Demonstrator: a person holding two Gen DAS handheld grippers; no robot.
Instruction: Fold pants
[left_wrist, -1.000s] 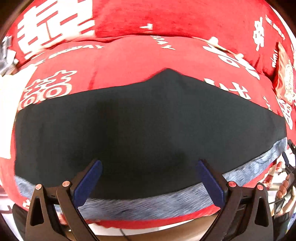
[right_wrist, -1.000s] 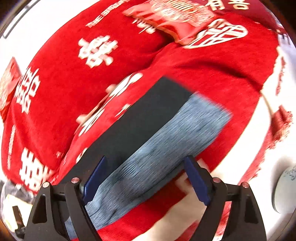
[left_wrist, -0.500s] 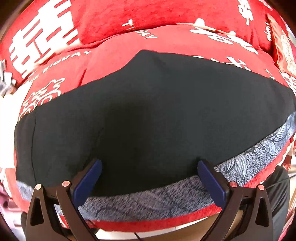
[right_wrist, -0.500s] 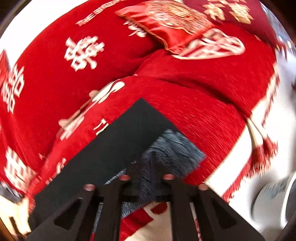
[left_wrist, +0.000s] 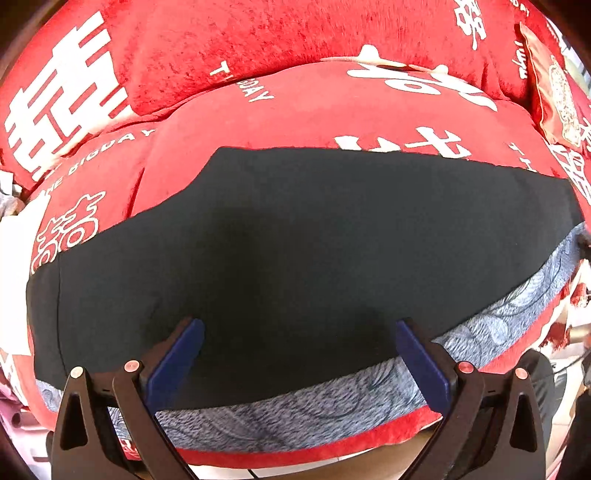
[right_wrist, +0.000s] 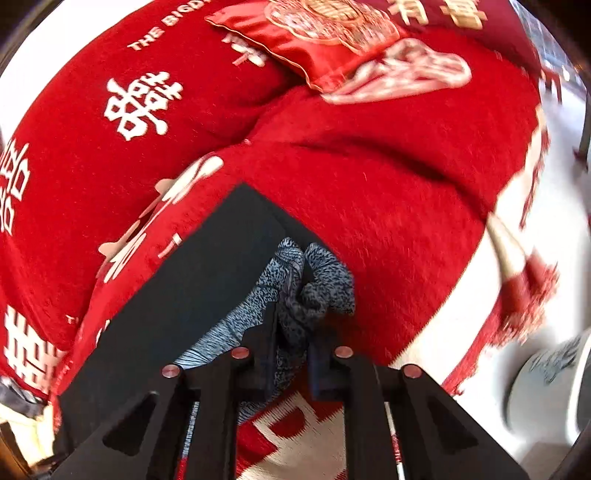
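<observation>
A: Two grippers, and they differ. Your left gripper (left_wrist: 297, 354) has its jaws wide apart, hovering over the pants (left_wrist: 295, 251) with nothing between them.

B: And the right one?

A: Your right gripper (right_wrist: 291, 354) has its jaws pressed together on a bunched bit of the grey patterned fabric at the corner of the pants (right_wrist: 184, 291). The cloth puckers up just ahead of the fingertips (right_wrist: 264, 332).

B: Where do the pants lie?

A: Spread flat on the red cover (left_wrist: 332, 110) with white characters and lettering. In your left view the dark fabric lies wide across the cushion, and the grey patterned band (left_wrist: 295, 413) runs along the near edge, under both open fingers (left_wrist: 177, 354).

B: Anything else nearby?

A: A shiny red pillow (right_wrist: 317, 40) with gold embroidery sits well beyond the pants in your right view. A red tassel (right_wrist: 524, 288) hangs at the cover's right edge, though it is blurred.
</observation>
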